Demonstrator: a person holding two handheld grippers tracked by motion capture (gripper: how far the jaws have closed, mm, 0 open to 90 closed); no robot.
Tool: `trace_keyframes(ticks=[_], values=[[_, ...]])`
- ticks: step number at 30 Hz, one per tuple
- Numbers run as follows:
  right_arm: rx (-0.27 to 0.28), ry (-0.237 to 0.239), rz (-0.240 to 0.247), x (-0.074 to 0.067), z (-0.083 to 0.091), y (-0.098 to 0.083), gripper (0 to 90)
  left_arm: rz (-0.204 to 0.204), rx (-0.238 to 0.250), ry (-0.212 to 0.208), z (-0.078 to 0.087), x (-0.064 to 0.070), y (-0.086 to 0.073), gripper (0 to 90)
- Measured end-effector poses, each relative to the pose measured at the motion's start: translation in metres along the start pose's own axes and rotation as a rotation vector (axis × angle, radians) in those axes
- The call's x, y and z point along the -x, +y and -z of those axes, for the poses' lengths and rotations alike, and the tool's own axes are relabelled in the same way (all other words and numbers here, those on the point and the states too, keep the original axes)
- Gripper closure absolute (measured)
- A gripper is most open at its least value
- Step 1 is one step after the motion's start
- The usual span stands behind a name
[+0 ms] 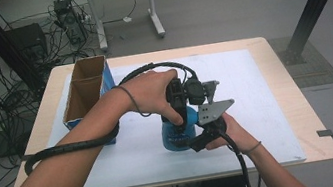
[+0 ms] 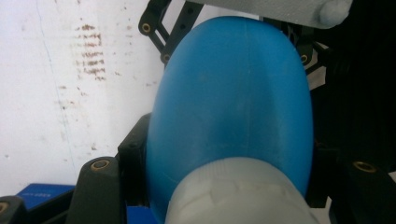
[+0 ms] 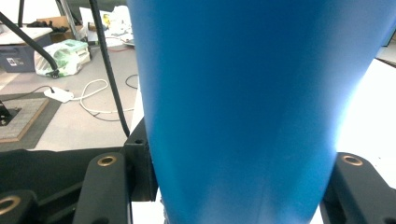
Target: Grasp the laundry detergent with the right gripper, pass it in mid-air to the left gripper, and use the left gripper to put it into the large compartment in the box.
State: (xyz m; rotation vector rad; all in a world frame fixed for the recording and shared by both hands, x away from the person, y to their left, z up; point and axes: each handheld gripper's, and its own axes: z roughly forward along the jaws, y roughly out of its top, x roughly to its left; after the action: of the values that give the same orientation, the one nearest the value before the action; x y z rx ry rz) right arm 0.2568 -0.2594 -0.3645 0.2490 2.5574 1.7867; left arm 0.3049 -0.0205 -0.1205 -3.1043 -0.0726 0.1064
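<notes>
A blue plastic bottle (image 1: 176, 140) stands on the white mat (image 1: 258, 109) near the middle of the table, held from two sides. My left gripper (image 1: 178, 122) comes down from above and is shut on its upper part. In the left gripper view its jaws flank the bottle (image 2: 233, 102) just past the white cap (image 2: 233, 196). My right gripper (image 1: 190, 143) reaches in from the near right and is shut on the body. Up close in the right gripper view, the blue bottle (image 3: 247, 102) sits between the two black jaws.
An open cardboard box (image 1: 85, 88) with blue sides stands at the table's left, close to my left forearm. A thick black cable (image 1: 72, 148) loops from the left gripper across the mat. Beyond the table's far edge (image 1: 158, 53) are desk legs and floor cables.
</notes>
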Motion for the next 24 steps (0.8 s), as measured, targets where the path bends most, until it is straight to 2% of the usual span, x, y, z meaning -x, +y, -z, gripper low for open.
trace_keyframes(ticks=[24], values=[[0.008,0.012,-0.001,0.0001,-0.0019,-0.0004,40.9,0.006,-0.003,-0.004,0.0012,0.0013,-0.0013,37.2]])
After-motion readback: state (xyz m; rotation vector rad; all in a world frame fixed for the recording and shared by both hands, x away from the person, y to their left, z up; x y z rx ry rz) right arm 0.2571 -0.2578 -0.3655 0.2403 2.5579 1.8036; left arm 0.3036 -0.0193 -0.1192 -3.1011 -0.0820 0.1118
